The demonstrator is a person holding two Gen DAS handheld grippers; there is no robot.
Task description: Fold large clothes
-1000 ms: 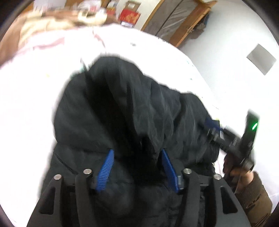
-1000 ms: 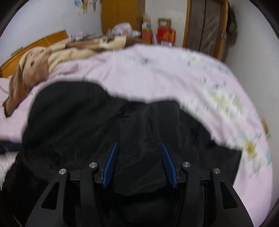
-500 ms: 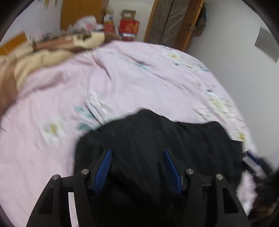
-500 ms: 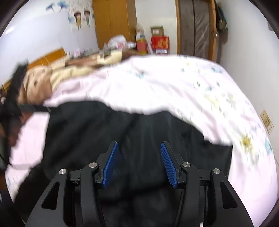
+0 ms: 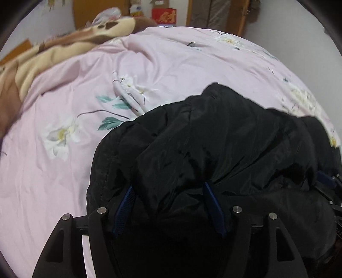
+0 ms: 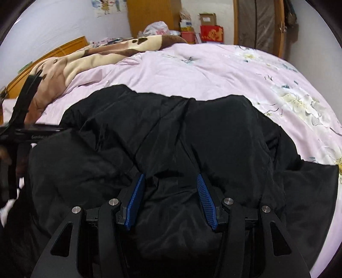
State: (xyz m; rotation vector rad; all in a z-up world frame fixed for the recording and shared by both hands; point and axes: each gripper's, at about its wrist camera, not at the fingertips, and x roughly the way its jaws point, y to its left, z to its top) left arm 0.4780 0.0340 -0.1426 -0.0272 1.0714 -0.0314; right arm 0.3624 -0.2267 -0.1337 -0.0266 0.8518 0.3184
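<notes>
Going left to right in the left wrist view: 1 brown and cream blanket [image 5: 42, 51] bunched along the far-left edge of the bed, then 1 pink floral bedsheet [image 5: 64, 171] covering basically everything else. I count 2 big white flowers printed on the left half of it, with a few green leaves between them. Over to the right is the 1 black padded jacket [image 5: 224, 145], lying in a puffy heap on the near-right part of the sheet.

The left gripper [image 5: 168, 192] is down in the jacket's near edge with a thick fold bulging up between its 2 blue pads. Its jaws are opening right now, and I can't tell whether the pads still press on the cloth or have let go. At the far right edge, 1 bit of blue and black hardware peeks out by the jacket, which is the right gripper seen side-on.

In the right wrist view the left gripper's black frame sticks in from the left edge, beside the blanket. The jacket spreads across the middle, with the sheet showing behind it and to the right. The right gripper [image 6: 170, 181] has its 2 blue pads clamped on a fat wad of the jacket.

Along the far wall there's 1 red box [image 6: 211, 34], 1 cardboard box [image 6: 207, 18] stacked on top of it and 1 plastic bag [image 6: 156, 28].
</notes>
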